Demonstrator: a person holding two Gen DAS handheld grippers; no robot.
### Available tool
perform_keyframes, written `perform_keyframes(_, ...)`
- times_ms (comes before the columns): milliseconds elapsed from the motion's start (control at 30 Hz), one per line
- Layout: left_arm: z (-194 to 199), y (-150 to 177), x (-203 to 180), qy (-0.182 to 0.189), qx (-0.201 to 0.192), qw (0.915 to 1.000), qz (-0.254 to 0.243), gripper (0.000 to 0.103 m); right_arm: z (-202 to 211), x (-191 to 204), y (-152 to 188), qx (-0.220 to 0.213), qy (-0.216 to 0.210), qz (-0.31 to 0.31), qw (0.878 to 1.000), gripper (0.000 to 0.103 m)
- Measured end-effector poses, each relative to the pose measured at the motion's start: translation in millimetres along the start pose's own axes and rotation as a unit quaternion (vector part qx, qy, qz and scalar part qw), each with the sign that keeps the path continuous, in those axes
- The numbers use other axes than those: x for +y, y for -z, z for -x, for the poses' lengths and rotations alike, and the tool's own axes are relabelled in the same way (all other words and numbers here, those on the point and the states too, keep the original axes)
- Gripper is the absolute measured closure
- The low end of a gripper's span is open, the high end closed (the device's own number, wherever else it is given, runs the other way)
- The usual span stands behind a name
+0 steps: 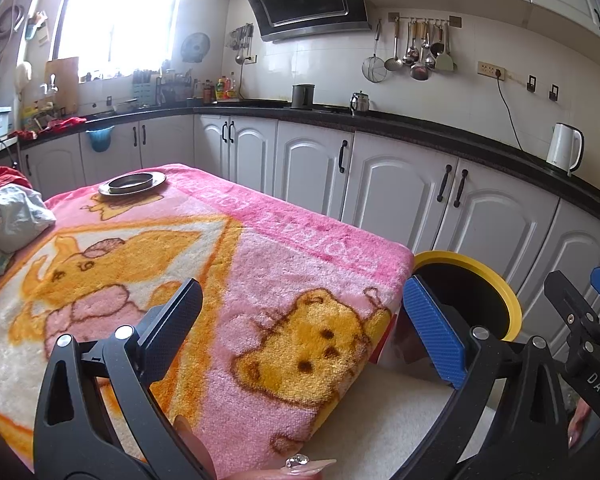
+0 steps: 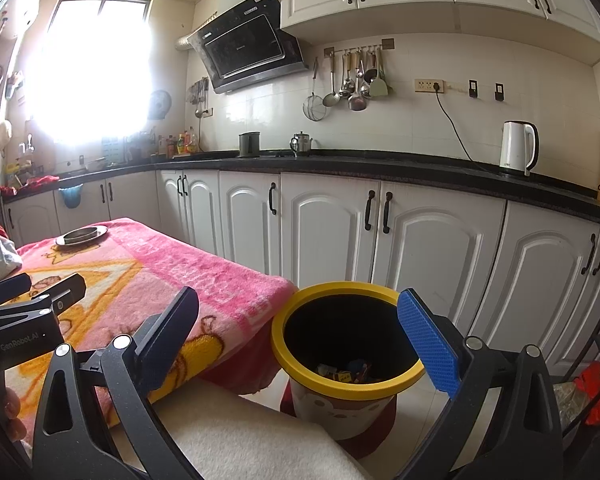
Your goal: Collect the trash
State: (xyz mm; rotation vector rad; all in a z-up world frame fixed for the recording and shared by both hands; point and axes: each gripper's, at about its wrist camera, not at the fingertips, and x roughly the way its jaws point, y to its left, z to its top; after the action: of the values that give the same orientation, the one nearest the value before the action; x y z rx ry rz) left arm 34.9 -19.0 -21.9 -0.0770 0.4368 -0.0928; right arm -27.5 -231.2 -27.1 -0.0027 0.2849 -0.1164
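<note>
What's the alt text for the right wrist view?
The open, empty right gripper hangs over a yellow-rimmed trash bin with wrappers at its bottom, beside a pink blanket-covered table. The left gripper shows at left; white kitchen cabinets behind.

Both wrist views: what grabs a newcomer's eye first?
The pink cartoon blanket over the table fills the foreground. A yellow-rimmed bin stands on the floor at the table's corner, with scraps at its bottom. Both grippers, left and right, are open and empty.
</note>
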Motion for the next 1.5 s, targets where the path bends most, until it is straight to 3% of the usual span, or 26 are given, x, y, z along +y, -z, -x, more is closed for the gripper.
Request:
perform_keyframes(1133,1,-2,0,-0.001,-0.003,1.0,-0.001,0.011,-1,-1,8,0.003,0.003,-0.003,1.0,0.006)
perform_keyframes(1500,-3,-1,11,0.013,0.014,0.9997,0.015,0.011,-2,-4,11,0.011,0.005,-0.006,1.0,0.006)
